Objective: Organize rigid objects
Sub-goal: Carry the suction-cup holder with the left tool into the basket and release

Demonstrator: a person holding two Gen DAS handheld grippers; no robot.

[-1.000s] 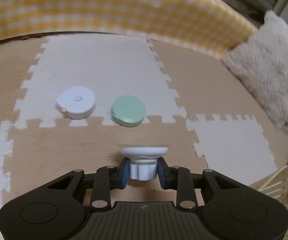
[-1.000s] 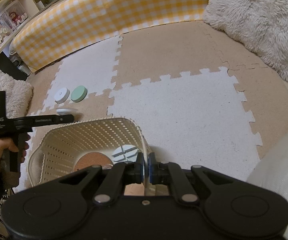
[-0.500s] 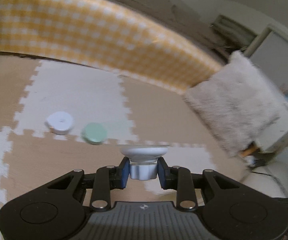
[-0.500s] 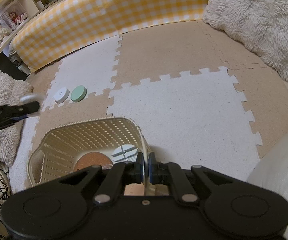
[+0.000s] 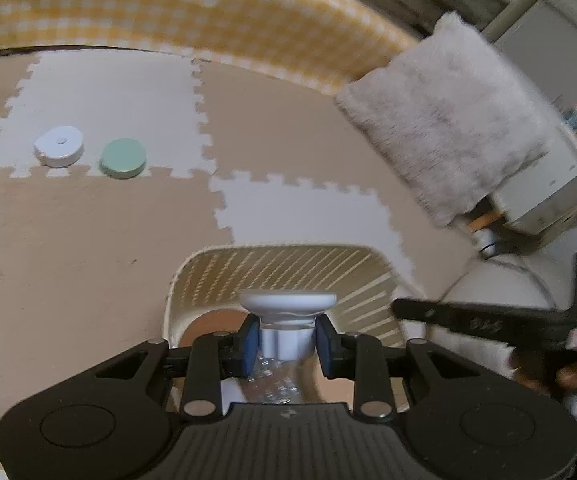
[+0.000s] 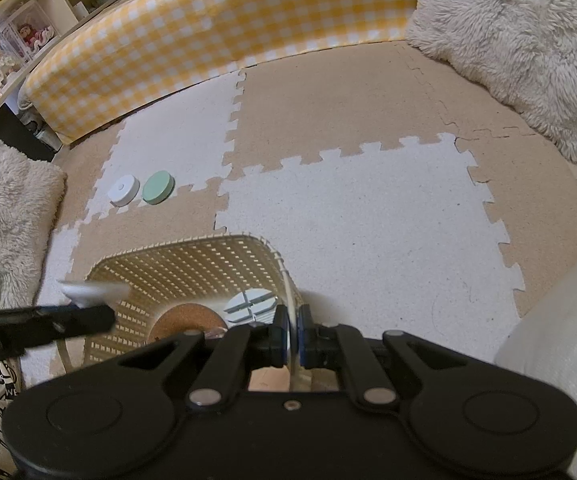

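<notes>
- Basket [image 6: 192, 268] rim sits pinched in my right gripper [image 6: 293, 340].
- My left gripper [image 5: 287, 340] clamps a white knobbed lid [image 5: 287, 304] above the basket's open mouth.
- Bare foam mat [image 6: 368, 220] lies beyond.

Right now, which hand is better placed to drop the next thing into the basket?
Left. The left gripper already holds the white suction cup over the basket, while the right gripper is clamped on the basket's rim.

Basket [image 6: 192, 264]: perforated cream plastic, woven look. Floor mat [image 6: 368, 216]: matt, grainy foam. Cushion [image 6: 520, 40]: shaggy pile fabric. Bolster [image 6: 224, 28]: glossy checked vinyl.
</notes>
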